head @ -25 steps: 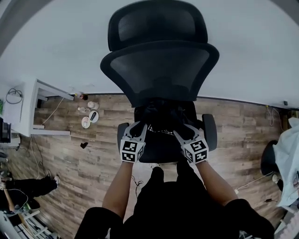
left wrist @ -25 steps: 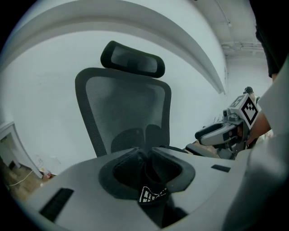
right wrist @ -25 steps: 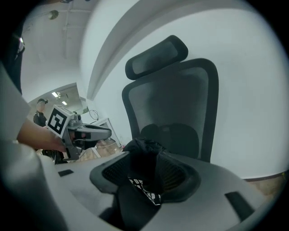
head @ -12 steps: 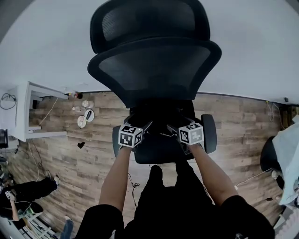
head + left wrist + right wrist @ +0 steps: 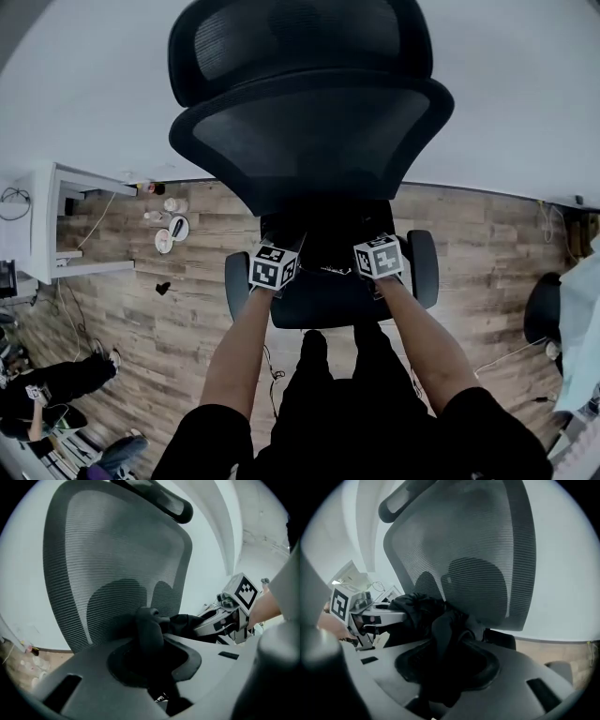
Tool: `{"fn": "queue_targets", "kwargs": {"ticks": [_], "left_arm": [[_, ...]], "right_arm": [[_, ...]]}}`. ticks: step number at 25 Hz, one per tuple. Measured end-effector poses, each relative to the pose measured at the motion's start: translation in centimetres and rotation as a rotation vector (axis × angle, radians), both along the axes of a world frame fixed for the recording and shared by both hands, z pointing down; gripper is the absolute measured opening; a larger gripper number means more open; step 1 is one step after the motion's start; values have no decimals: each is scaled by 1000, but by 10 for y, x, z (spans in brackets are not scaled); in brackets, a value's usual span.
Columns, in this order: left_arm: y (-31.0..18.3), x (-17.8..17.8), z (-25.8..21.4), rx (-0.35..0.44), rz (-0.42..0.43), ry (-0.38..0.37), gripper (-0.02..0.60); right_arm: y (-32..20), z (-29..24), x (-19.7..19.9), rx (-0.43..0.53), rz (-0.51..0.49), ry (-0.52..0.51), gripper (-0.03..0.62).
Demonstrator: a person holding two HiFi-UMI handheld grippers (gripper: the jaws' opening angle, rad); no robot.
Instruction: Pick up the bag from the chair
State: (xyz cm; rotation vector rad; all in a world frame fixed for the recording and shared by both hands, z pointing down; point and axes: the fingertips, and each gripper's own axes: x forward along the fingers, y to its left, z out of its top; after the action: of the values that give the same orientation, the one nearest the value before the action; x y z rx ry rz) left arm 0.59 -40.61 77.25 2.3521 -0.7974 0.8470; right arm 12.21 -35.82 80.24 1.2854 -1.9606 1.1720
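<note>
A black fabric bag [image 5: 328,234] lies bunched at the back of the seat of a black mesh office chair [image 5: 309,131]. My left gripper [image 5: 292,247] holds it from the left and my right gripper [image 5: 356,247] from the right. In the left gripper view a black fold of the bag [image 5: 149,626] stands pinched between the jaws of the left gripper [image 5: 150,656]. In the right gripper view the right gripper [image 5: 445,667] is shut on another dark fold of the bag [image 5: 442,630], and the rest of the bag [image 5: 415,609] bulges toward the other gripper [image 5: 370,616].
The chair's mesh back rises close behind the bag, with armrests on either side [image 5: 424,267] [image 5: 234,281]. A white desk [image 5: 52,220] and small items [image 5: 169,230] sit on the wood floor at left. A person [image 5: 47,384] is at lower left. Another dark chair [image 5: 542,319] stands at right.
Both grippers have moved from the seat's front in toward the chair back, onto the bag. Their marker cubes have tilted up. The chair back now looms larger.
</note>
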Motion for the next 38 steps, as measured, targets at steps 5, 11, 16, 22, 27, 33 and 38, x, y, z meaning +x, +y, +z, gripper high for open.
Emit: {"fn": "queue_targets", "kwargs": {"ticks": [5, 11, 16, 22, 27, 33, 38], "left_arm": [[8, -1, -17, 68, 1, 31, 67], [14, -5, -46, 137, -23, 79, 64], [18, -11, -78, 176, -68, 143, 61], [25, -7, -102, 191, -96, 171, 58], [33, -7, -131, 213, -99, 217, 58], [41, -7, -176, 280, -80, 248, 58], [43, -5, -226, 369, -89, 285, 57]], "right_arm": [[2, -20, 1, 161, -50, 84, 95], [2, -57, -2, 283, -45, 73, 75], [1, -93, -8, 370, -59, 60, 68], [10, -111, -6, 362, -50, 1, 66], [15, -135, -2, 383, -37, -19, 64], [25, -179, -2, 441, -1, -56, 64], [25, -227, 5, 527, 13, -63, 63]]}}
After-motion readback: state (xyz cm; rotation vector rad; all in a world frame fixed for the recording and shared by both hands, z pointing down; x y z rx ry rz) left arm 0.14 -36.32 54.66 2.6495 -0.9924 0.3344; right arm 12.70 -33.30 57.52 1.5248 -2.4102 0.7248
